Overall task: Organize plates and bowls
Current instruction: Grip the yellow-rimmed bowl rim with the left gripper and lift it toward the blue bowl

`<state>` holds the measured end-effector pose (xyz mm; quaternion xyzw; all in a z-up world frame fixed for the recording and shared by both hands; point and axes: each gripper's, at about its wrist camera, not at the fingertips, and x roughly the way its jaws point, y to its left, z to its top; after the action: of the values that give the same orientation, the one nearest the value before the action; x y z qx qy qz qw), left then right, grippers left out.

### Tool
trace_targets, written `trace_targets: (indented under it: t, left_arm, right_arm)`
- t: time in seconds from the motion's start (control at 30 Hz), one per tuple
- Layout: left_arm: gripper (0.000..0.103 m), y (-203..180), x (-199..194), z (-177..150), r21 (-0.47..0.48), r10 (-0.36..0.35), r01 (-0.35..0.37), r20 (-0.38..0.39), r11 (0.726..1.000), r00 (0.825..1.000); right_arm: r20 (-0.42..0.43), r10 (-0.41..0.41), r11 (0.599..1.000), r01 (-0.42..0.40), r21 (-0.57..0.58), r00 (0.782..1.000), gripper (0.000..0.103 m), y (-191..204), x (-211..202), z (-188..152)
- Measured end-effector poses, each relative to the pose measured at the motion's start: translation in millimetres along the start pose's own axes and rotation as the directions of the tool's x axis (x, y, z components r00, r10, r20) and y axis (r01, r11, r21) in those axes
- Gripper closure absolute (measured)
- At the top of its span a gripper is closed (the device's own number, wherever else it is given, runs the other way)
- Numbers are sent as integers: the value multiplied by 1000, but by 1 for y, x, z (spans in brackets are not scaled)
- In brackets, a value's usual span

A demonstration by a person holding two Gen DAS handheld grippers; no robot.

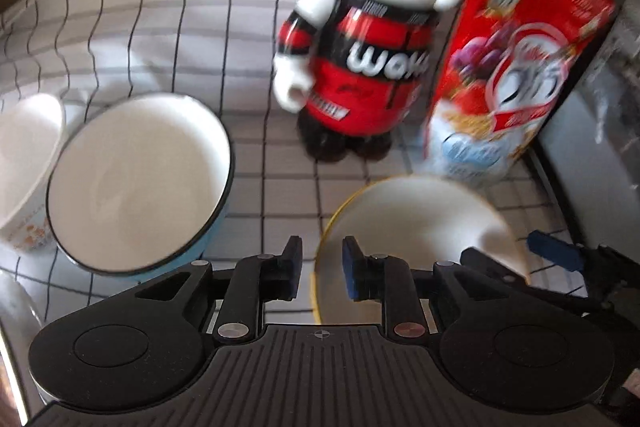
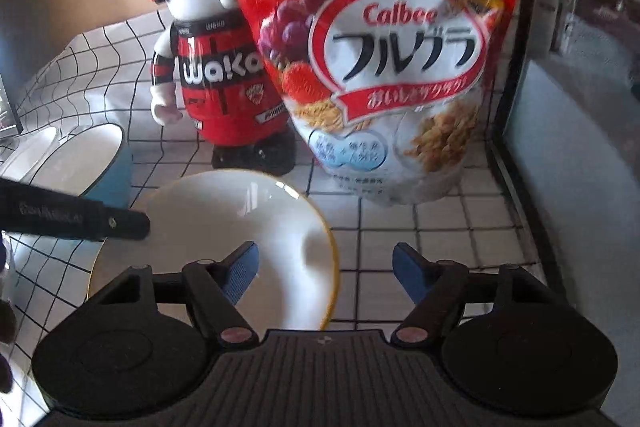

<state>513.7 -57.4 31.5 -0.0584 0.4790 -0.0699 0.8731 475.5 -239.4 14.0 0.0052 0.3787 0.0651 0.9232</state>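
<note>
A white bowl with a yellow rim (image 1: 416, 223) (image 2: 240, 227) sits on the checked cloth in front of both grippers. My left gripper (image 1: 322, 267) straddles its left rim, jaws narrowly apart, one finger on each side. My right gripper (image 2: 325, 275) is open wide around the bowl's right rim, not touching it. The right gripper also shows in the left wrist view (image 1: 560, 259), and the left one in the right wrist view (image 2: 80, 219). A white bowl with a blue outside and black rim (image 1: 140, 183) (image 2: 88, 159) stands to the left. A white patterned bowl (image 1: 24, 163) is beside it.
A red and black bear figure (image 1: 360, 39) (image 2: 216, 75) and a red cereal bag (image 1: 512, 59) (image 2: 384, 47) stand just behind the yellow-rimmed bowl. A dark table edge (image 2: 516, 163) with a grey wall lies to the right.
</note>
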Motion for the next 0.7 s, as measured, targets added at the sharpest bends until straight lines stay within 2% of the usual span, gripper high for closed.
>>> trace_targets:
  t: [0.23, 0.33, 0.43, 0.47, 0.5, 0.7]
  left_arm:
    - [77, 4, 19, -3, -7, -61, 61, -73, 998, 995]
    - [77, 5, 26, -4, -22, -91, 89, -108, 996, 990]
    - [78, 5, 33, -6, -31, -111, 107, -144, 994, 983]
    - [78, 5, 35, -7, -27, -117, 114, -156, 993, 981]
    - [78, 4, 35, -8, -25, -122, 120, -165, 993, 979]
    - [80, 1, 33, -14, 3, -122, 124, -177, 992, 977]
  right_arm:
    - [-55, 28, 1000, -29, -13, 998, 38, -1, 15, -3]
    - [-86, 54, 998, -55, -5, 995, 46, -2, 22, -5]
    - [-115, 87, 996, -86, 17, 989, 60, -2, 29, -7]
    - [-127, 101, 995, -99, 22, 987, 68, -2, 30, -8]
    - [-135, 111, 994, -109, 23, 985, 71, -1, 32, -9]
    - [-152, 108, 994, -107, 15, 982, 77, -3, 26, -11]
